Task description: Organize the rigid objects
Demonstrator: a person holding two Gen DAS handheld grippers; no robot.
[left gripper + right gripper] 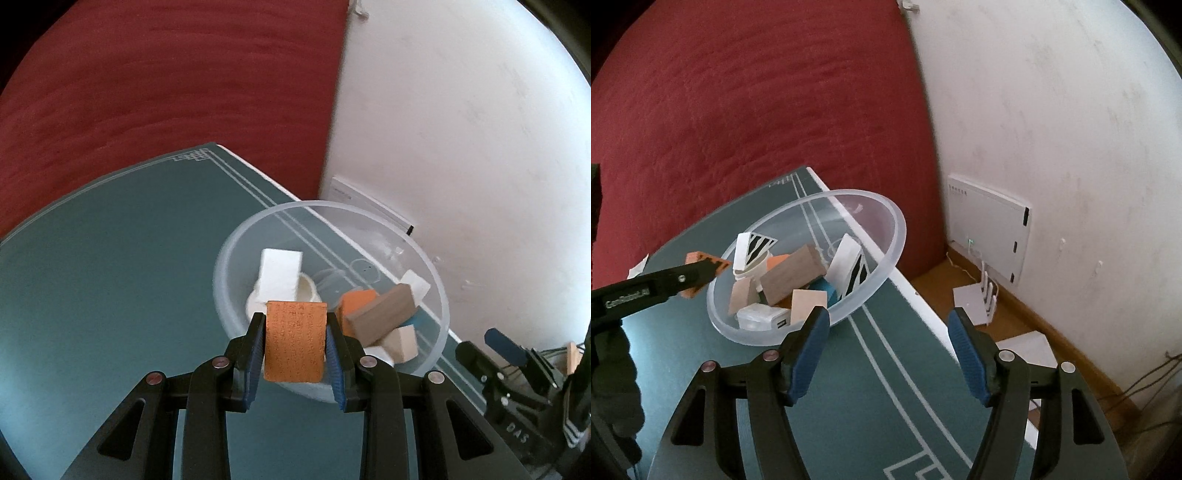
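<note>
Between the blue pads of the left tongs (295,345), clamped on two opposite faces, sat an orange block (295,341), held at the near rim of a clear plastic bowl (436,291), at about six o'clock on that rim in the left wrist view. In the right wrist view the same block hung just outside the bowl's nine o'clock edge, not yet over the hollow. Inside the bowl lay the pieces already gathered: a white block (280,273) standing on a small cream cup (306,288), a second orange piece (356,301), a brown wooden slab (384,314) leaning across the middle, a pale wooden block (402,341), a bit of blue beneath, a white charger with a USB port (762,317) at the near wall, and white pieces with black stripes (849,267). By that showing the sorting looked well advanced, with the held block judged the one in hand to drop in; whether more pieces waited elsewhere the views did not show, apart from a scrap of white at the table's nine o'clock edge, too small to name. The right tongs (888,350) stood wide apart and held nothing, poised over the green table (849,406) at the bowl's five o'clock side. On the left tool's arm white lettering read roughly "GenRobot.AI", slightly blurred; the right tool's body bore "DAS". Beyond lay a red rug and a white wall.
</note>
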